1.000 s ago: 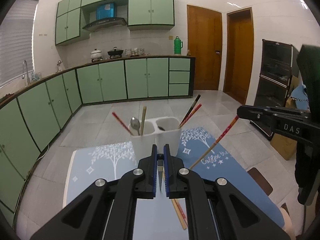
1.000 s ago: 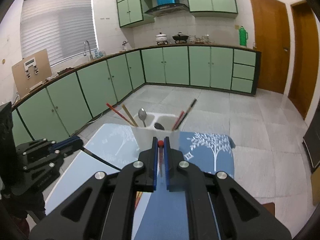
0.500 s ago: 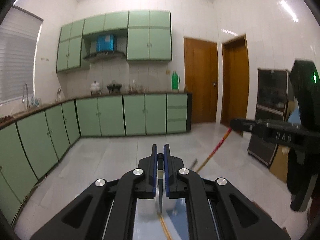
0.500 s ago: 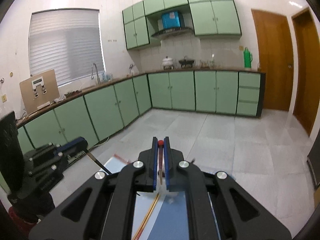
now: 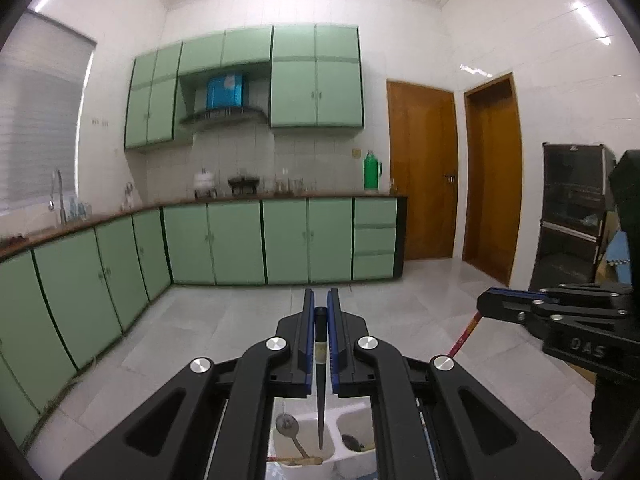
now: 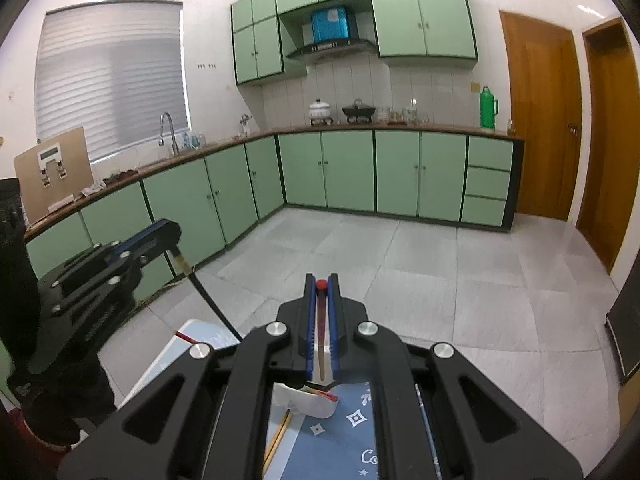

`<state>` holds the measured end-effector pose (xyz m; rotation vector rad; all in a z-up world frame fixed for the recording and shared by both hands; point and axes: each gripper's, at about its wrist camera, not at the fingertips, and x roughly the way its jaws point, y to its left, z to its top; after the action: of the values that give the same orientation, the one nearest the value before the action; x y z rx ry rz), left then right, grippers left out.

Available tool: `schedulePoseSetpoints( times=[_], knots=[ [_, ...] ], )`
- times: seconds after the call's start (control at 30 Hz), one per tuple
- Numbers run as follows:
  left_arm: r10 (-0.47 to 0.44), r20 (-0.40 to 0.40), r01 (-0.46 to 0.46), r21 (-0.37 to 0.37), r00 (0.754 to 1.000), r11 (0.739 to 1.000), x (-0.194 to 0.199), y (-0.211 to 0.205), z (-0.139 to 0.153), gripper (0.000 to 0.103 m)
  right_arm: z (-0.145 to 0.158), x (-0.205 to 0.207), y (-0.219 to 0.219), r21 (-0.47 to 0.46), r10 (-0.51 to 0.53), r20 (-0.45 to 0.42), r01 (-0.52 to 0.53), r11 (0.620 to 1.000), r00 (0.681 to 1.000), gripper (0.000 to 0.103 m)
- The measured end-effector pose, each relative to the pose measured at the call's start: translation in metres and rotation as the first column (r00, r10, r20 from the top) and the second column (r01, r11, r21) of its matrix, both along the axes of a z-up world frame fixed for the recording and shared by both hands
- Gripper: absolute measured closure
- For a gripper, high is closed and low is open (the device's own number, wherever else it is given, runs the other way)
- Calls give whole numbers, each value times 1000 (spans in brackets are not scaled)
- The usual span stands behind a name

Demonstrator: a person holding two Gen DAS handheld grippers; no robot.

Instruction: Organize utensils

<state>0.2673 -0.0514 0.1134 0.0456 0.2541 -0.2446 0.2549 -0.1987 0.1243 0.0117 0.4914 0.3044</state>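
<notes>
Both tongs gripping chopsticks above white two-compartment plastic holder (image 5: 320,440).
Left tongs (image 5: 320,320) clamp black tapered chopstick (image 5: 320,400); right tongs (image 6: 321,312) clamp red-tipped wooden chopstick (image 6: 321,344).

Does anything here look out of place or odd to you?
One thing: a chopstick lies loose on the blue mat beside the white holder rather than in it. Otherwise each gripper grips a chopstick above the holder: the left a dark one, the right a red-tipped one.

Home kitchen, green cabinets (image 6: 352,172) (upper and lower), range hood (image 6: 332,50), sink faucet (image 6: 167,128), tiled walls.
</notes>
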Motion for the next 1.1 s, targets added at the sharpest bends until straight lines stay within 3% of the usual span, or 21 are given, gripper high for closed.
schedulePoseSetpoints(
  times=[0.17, 0.23, 0.27, 0.3, 0.37, 0.43, 0.6, 0.73, 0.87, 1.1],
  knots=[
    [-4, -103, 3, -11, 995, 1000, 19, 5, -28, 97, -23, 20, 6, -6, 8, -63, -9, 1000, 998, 95],
    [-5, -111, 4, -10, 994, 1000, 16, 7, -33, 95, -30, 21, 5, 2, 1, -74, -1, 1000, 997, 89],
    [-7, -113, 6, -9, 994, 1000, 14, 8, -34, 94, -31, 21, 4, 6, -4, -73, 4, 1000, 997, 80],
    [-6, -114, 5, -9, 993, 1000, 13, 10, -34, 91, -31, 20, 3, 10, -9, -69, 10, 1000, 998, 70],
    [-4, -114, 2, -18, 993, 1000, 9, 15, -33, 86, -31, 14, 1, 9, -25, -53, 25, 1000, 998, 60],
    [3, -112, -6, -33, 994, 999, -1, 19, -30, 81, -30, 9, -2, -2, -38, -45, 38, 999, 998, 59],
    [19, -106, -25, -52, 994, 998, -30, 34, -29, 58, -31, -16, -15, -15, -69, -24, 69, 998, 997, 43],
    [30, -136, -38, -56, 990, 998, -57, 44, -42, 49, -40, -51, -24, -18, -77, -9, 77, 997, 997, 28],
    [30, -205, -44, -65, 978, 997, -86, 52, -71, 45, -62, -85, -29, 15, -81, -37, 81, 997, 996, 14],
    [70, -345, -70, 14, 936, 997, -125, 56, -138, 40, -113, -132, -24, 40, -91, -110, 96, 995, 990, 11]
  ],
)
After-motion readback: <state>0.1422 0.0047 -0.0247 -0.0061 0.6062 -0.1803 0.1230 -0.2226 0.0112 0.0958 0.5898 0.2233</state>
